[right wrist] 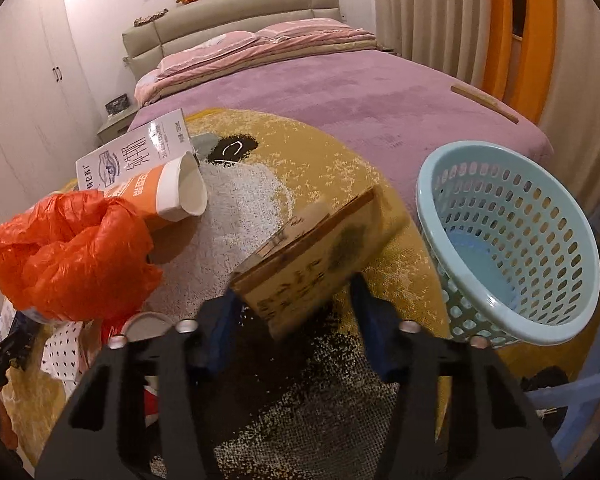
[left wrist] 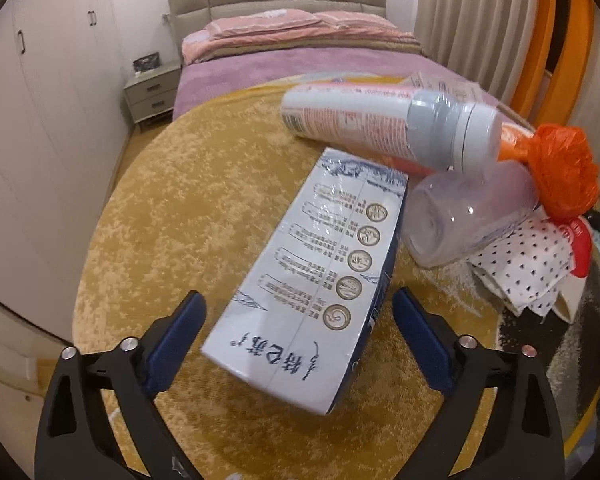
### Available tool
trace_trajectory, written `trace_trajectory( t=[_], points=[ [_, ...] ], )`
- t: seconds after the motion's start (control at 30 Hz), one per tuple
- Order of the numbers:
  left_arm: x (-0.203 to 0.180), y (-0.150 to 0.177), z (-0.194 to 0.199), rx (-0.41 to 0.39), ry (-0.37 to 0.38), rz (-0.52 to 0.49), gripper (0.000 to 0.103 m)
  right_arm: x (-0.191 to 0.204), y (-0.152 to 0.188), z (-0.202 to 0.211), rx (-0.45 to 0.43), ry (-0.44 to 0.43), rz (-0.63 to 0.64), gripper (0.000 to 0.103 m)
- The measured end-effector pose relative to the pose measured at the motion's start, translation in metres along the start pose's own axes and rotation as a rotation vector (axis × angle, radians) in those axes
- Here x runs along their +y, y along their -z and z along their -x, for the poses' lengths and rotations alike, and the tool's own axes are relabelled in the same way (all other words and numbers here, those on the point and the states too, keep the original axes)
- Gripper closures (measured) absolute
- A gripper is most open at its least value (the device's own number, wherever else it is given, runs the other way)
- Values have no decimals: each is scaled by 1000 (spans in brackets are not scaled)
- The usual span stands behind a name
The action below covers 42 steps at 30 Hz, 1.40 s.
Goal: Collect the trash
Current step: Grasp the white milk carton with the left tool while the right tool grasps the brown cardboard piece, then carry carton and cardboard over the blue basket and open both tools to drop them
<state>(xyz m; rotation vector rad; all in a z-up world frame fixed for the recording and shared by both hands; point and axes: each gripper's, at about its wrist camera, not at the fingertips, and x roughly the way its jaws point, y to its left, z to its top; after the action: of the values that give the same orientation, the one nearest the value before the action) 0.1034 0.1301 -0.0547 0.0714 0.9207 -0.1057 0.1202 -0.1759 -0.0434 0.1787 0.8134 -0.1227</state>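
Observation:
In the left wrist view a white and blue milk carton [left wrist: 320, 276] lies on the yellow rug [left wrist: 180, 208], its near end between the fingers of my open left gripper [left wrist: 300, 340], which do not touch it. Beyond it lie a white and orange bottle with a grey cap [left wrist: 380, 120], a clear plastic jar [left wrist: 468, 216] and a crumpled orange bag [left wrist: 560, 168]. In the right wrist view my right gripper [right wrist: 292, 320] is open around the near end of a blurred tan box [right wrist: 312, 256]. A light blue perforated basket [right wrist: 512, 248] stands tilted to the right.
A spotted white cloth [left wrist: 528, 268] and a red item [left wrist: 580, 248] lie at the pile's right. An orange and white paper cup [right wrist: 168, 192] and the milk carton [right wrist: 136, 152] lie at the left of the right wrist view. A purple bed [right wrist: 340, 92] stands behind, wardrobes [left wrist: 40, 100] at left.

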Motion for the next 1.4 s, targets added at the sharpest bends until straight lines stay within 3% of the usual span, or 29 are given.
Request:
trace_trajectory(
  t=[0.07, 0.17, 0.43, 0.93, 1.4],
  points=[
    [-3, 2, -1, 8, -16, -10, 26, -1, 1, 3, -15, 4, 15, 84],
    [-6, 4, 2, 0, -33, -7, 32, -3, 3, 10, -41, 9, 29, 92],
    [-10, 10, 33, -78, -12, 50, 46, -7, 3, 38, -126, -26, 59, 99],
    [-40, -4, 94, -261, 57, 78, 49, -20, -1, 85, -253, -107, 62, 99],
    [-109, -31, 123, -361, 176, -10, 49, -74, -14, 105, -322, -45, -34, 99]
  ],
)
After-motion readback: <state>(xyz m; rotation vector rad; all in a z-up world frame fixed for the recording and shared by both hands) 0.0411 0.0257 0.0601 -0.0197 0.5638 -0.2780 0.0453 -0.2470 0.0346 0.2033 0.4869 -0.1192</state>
